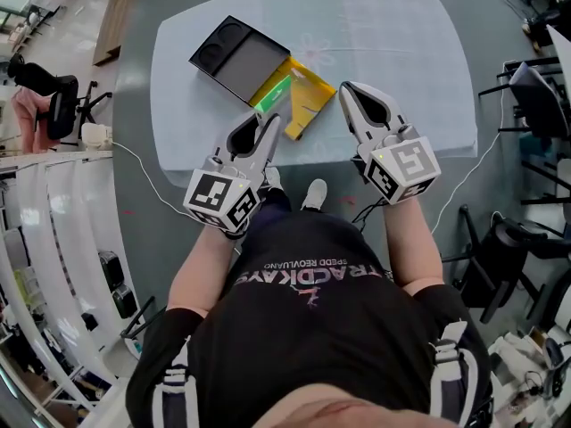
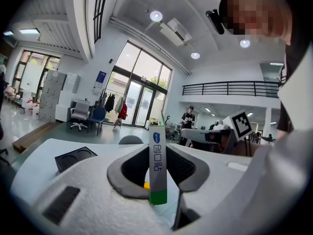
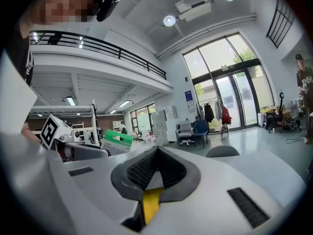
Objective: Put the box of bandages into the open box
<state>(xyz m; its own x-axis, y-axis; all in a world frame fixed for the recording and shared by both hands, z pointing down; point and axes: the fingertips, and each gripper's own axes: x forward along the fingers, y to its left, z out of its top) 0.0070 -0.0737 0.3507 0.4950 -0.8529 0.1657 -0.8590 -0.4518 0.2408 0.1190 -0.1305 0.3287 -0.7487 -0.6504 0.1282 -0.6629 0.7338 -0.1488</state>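
Ahead of your grippers, the table [image 1: 401, 43] is bare cloth across its far and right parts, and its near edge runs just below both grippers. Your left gripper [image 1: 273, 121] is clamped on the box of bandages [image 1: 275, 89], holding it on edge over the left side of the open yellow box [image 1: 312, 96]. Your right gripper [image 1: 348, 92] has its jaws pressed together, tips just beside that box's right corner. A black tray [image 1: 234, 56] lies right against the yellow box's far-left side. Chairs [image 1: 535, 96] crowd the floor on your right. Only the left gripper view shows the blue mark on the bandage box's narrow face, and only the right gripper view shows yellow through the gap under its closed jaws
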